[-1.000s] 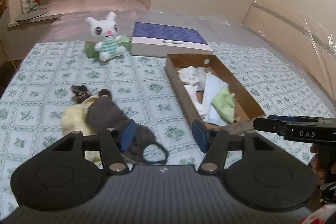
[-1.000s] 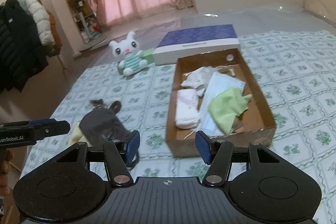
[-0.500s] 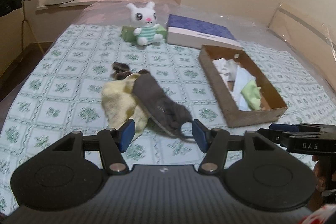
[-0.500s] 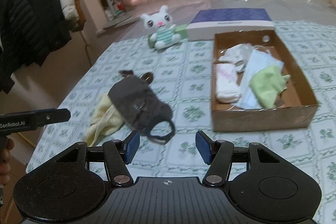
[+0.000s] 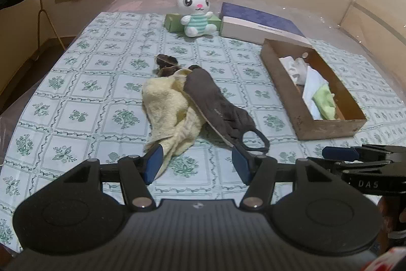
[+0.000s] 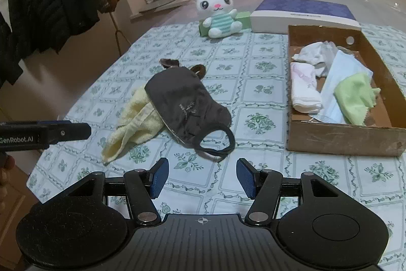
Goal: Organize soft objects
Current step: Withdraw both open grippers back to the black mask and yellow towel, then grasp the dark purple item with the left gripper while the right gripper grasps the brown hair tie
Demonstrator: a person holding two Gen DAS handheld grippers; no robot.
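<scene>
A dark mask (image 6: 187,106) is seen lying on the bench (image 6: 266,184), draped partly over a yellow cloth (image 6: 132,123), with a small brown item (image 6: 170,63) just beyond them. These loose soft pieces are left in the middle of the patterned cover, presumably because they are not yet sorted. To the right, a cardboard box (image 6: 342,139) is placed with its open top upward, and white cloths, a pale blue mask (image 6: 340,83) and a green cloth (image 6: 355,95) are already held inside it; it is judged to be the collecting place.

At the far end a plush rabbit (image 6: 218,14) is propped against a green box (image 6: 241,22), beside a blue-topped flat box (image 6: 304,14); whether these belong to the task cannot be told.

The left tongs (image 5: 198,165) are held apart and empty, low over the bench, with the near tail of the yellow cloth lying beside the left finger. The right tongs (image 6: 203,177) are likewise spread and empty, aimed at the ear loop of the dark mask. Both are kept near the pile, probably so that the mask on top can be taken first and carried right to the box.
</scene>
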